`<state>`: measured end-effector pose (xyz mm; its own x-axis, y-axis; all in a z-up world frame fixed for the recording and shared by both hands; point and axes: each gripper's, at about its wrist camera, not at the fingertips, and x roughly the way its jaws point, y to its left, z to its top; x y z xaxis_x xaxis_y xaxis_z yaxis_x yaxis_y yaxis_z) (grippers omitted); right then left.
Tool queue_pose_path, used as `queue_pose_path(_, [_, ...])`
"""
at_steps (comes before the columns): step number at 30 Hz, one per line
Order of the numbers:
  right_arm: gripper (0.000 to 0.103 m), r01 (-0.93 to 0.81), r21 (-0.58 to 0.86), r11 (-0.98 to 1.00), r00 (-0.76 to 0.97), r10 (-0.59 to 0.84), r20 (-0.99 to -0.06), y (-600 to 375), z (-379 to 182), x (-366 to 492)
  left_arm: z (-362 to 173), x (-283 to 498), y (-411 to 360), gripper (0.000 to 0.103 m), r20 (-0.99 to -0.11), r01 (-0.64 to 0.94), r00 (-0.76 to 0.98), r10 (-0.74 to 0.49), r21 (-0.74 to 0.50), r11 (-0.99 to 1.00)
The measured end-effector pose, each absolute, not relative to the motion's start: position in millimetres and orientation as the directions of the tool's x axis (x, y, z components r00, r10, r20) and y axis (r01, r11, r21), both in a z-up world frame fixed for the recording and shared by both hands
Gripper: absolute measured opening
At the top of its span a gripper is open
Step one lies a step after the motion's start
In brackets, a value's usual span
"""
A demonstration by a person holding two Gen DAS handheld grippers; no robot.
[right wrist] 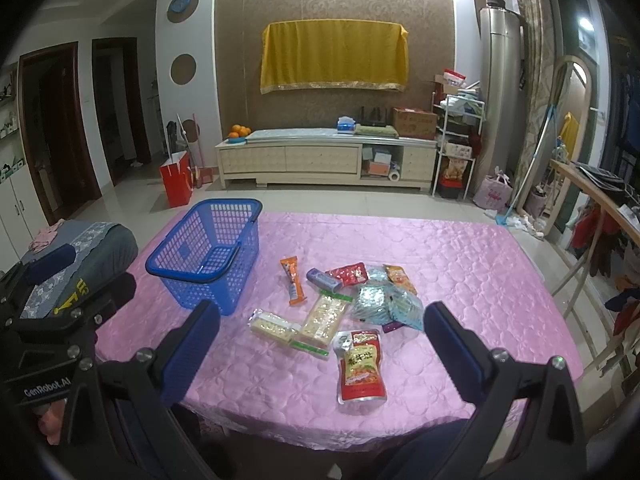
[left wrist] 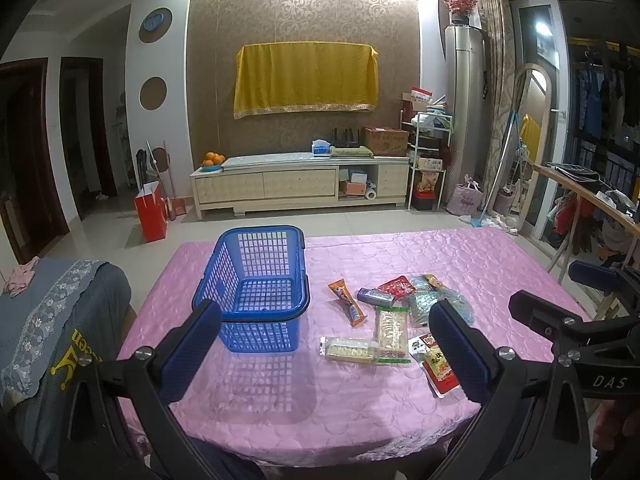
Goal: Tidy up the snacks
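Snacks lie loose near the table's middle, with the one blue basket toward its left edge, nothing visible inside. Both your grippers, left and right, hover above the near edge, jaws wide apart and holding nothing. Start with the red pouch nearest that edge; pinch it across its width. I count roughly nine packets, though the overlapping foil ones blur the tally.

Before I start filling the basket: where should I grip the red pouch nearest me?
The red pouch lies flat, lengthwise toward you. Bring the right claw down from above and pinch across its narrow width at mid-body; both long sides look clear.
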<state>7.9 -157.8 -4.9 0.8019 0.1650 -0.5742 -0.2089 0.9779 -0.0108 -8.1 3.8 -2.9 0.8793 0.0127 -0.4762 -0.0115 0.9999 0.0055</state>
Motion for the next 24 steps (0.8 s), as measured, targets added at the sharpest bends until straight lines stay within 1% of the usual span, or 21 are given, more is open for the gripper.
queue_pose_path(24, [0.103,-0.210,0.002,0.978,0.796,0.172,-0.581,-156.1,-9.1,6.1,-5.6,-9.4,2.9,0.103,-0.483,-0.011,0.876,0.010,0.001,1.000])
